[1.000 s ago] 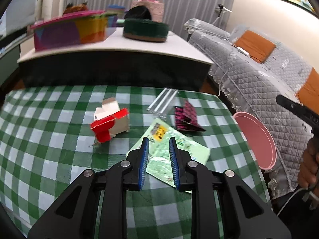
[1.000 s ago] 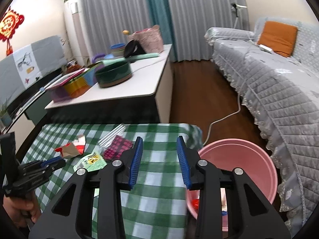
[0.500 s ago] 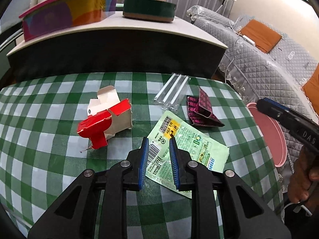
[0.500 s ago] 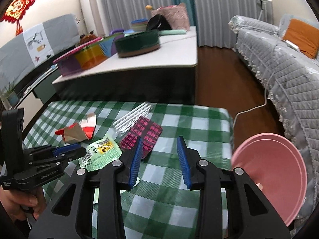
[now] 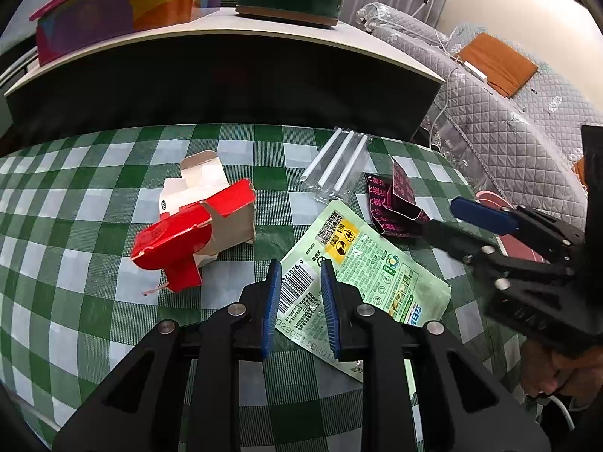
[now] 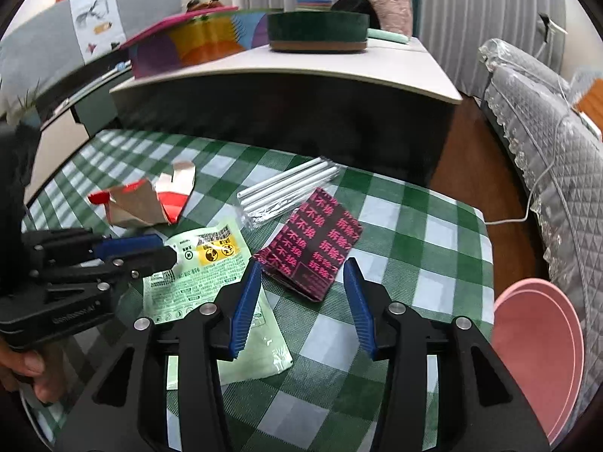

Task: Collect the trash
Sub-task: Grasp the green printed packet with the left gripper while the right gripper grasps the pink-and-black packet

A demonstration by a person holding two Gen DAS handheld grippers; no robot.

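Pink bin (image 6: pixel 535 354) is cut off right of the right claw (image 6: pixel 301 301), just widened, empty; left claw (image 5: pixel 299 309), narrowly parted, hides part of the green wrapper (image 5: pixel 377 275).

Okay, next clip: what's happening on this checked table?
A person holding a gripper in each hand is clearing litter off a green checked tablecloth. The left gripper hovers over a green wrapper, jaws narrow with nothing gripped. The right gripper, whose jaws have just been opening, is lined up on a black-and-pink packet and is not yet gripping it. A torn red carton and a sleeve of white straws lie untouched. A pink bin waits beside the table.
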